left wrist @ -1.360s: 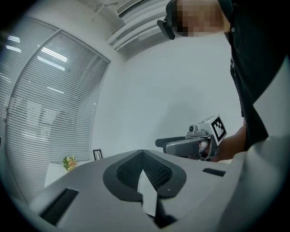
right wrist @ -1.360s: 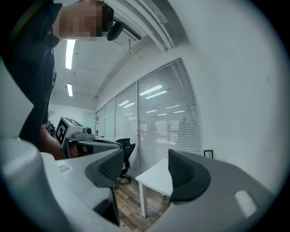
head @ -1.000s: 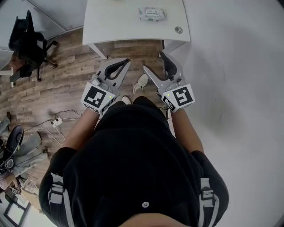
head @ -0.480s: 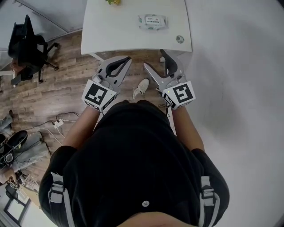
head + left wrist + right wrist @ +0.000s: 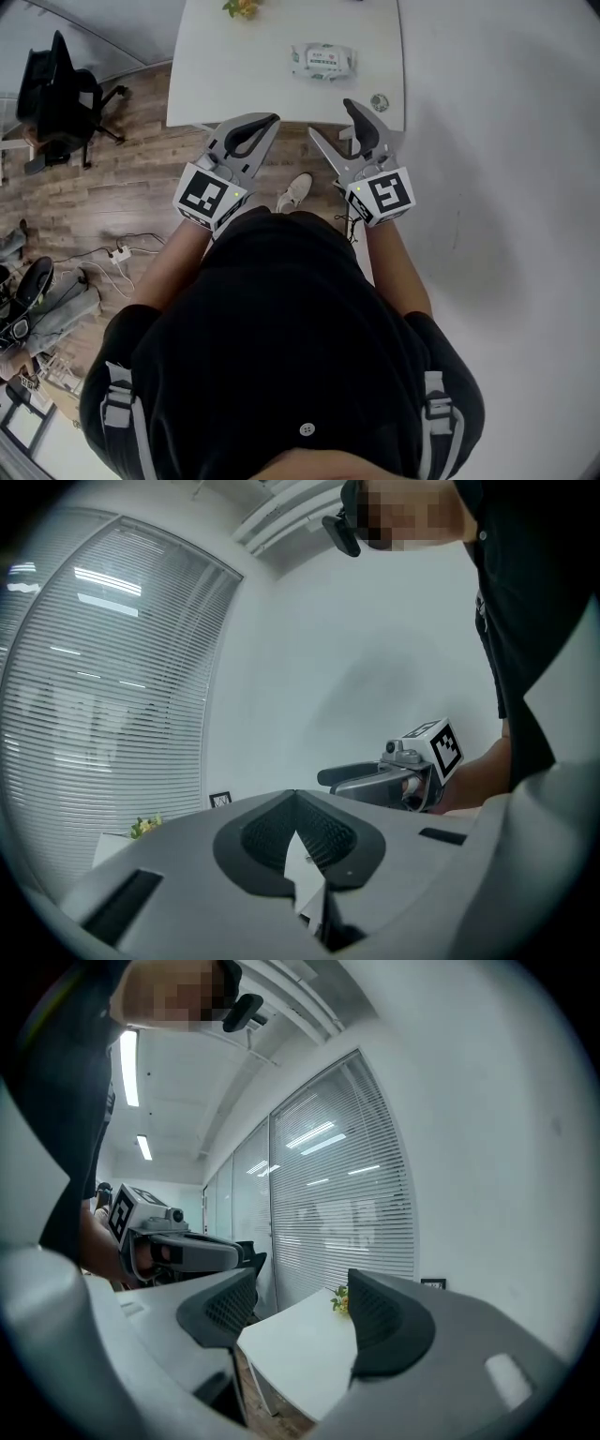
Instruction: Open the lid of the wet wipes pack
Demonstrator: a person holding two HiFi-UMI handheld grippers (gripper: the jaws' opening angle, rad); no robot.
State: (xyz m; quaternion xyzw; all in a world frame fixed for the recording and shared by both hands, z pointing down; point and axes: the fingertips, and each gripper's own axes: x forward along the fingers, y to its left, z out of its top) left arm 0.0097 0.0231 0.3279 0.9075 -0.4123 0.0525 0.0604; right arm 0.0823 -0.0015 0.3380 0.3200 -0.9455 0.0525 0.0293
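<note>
The wet wipes pack (image 5: 322,61) lies flat on the white table (image 5: 234,75), in the far half, with its label up. Both grippers hover in front of the table's near edge, well short of the pack. My left gripper (image 5: 265,122) is shut with nothing in it; its pads meet in the left gripper view (image 5: 298,829). My right gripper (image 5: 330,120) is open and holds nothing. In the right gripper view, the gap between its pads (image 5: 295,1321) shows the table (image 5: 300,1358).
A small round disc (image 5: 379,102) sits at the table's near right corner, and yellow flowers (image 5: 242,7) at its far edge. A black office chair (image 5: 56,94) stands left on the wood floor, with cables (image 5: 117,255) nearby. A white wall (image 5: 506,187) runs along the right.
The table and the pack have slid lower in the head view and show more fully. Both grippers have edged toward the table's near edge. Their jaws stand as before.
</note>
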